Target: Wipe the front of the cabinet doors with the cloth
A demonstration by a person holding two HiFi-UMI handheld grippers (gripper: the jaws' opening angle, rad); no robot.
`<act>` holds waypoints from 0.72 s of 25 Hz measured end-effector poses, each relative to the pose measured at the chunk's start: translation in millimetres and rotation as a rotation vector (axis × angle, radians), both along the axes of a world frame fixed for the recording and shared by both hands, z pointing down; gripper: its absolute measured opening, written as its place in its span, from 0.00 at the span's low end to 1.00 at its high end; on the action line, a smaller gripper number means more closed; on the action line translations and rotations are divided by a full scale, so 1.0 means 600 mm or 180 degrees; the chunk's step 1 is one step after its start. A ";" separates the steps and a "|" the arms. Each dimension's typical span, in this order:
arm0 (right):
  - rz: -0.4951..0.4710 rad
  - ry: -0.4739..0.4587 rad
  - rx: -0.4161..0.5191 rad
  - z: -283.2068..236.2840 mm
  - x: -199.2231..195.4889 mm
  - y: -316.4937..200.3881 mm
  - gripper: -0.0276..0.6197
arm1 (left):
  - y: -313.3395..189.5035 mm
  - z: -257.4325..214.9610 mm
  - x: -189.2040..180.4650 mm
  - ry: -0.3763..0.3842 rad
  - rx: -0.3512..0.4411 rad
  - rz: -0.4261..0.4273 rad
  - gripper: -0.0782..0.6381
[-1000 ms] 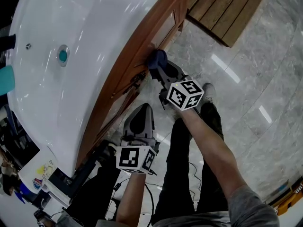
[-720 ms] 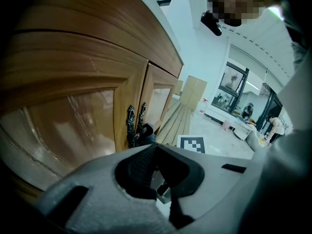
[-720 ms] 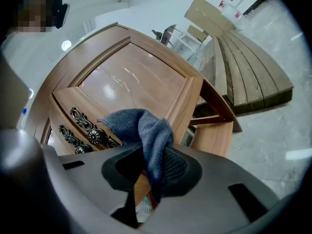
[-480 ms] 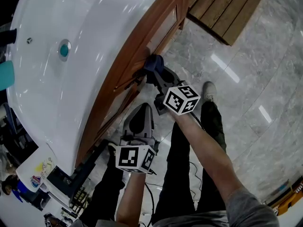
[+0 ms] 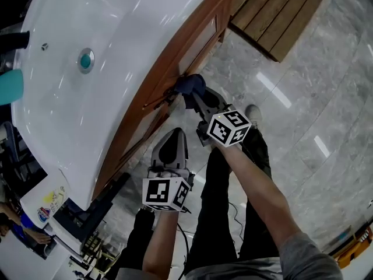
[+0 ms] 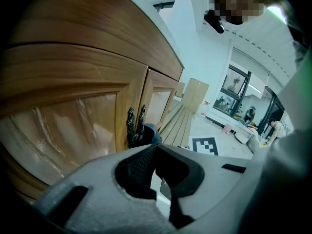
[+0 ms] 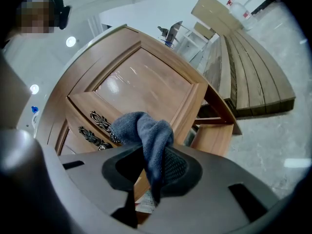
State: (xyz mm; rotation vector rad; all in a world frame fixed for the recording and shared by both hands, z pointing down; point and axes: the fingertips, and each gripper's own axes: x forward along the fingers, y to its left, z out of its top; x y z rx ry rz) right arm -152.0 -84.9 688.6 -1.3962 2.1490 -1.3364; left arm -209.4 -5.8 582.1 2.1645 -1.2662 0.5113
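Note:
In my right gripper (image 5: 196,96) a blue-grey cloth (image 5: 189,85) is bunched and pressed against the front of the brown wooden cabinet door (image 5: 192,42), just beside the dark ornate handles (image 5: 161,101). In the right gripper view the cloth (image 7: 147,132) hangs between the shut jaws of that gripper (image 7: 152,172), over the door panel (image 7: 141,84) and next to the handles (image 7: 96,126). My left gripper (image 5: 171,143) hangs lower, off the doors, shut with nothing in it. In the left gripper view that gripper (image 6: 163,179) faces the doors (image 6: 73,116), and the cloth (image 6: 150,133) shows by the handles (image 6: 135,123).
A white basin top (image 5: 111,45) with a teal drain overhangs the cabinet. A slatted wooden platform (image 5: 280,10) lies on the glossy marble floor (image 5: 315,98) past the doors. The person's legs and shoe (image 5: 252,114) stand below the grippers; cables trail on the floor.
The right gripper has slid the cloth a little along the door toward the handles. The left gripper has stayed where it was, and the head view has shifted slightly.

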 end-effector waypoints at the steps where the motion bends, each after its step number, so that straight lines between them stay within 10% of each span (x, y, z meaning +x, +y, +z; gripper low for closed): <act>1: 0.0000 0.0026 0.0007 -0.006 0.008 0.002 0.16 | 0.000 -0.004 0.004 0.0010 0.0009 0.0000 0.12; 18: -0.0262 0.0233 0.0229 -0.275 0.087 0.055 0.17 | -0.022 -0.206 0.053 0.0119 0.0257 -0.0098 0.12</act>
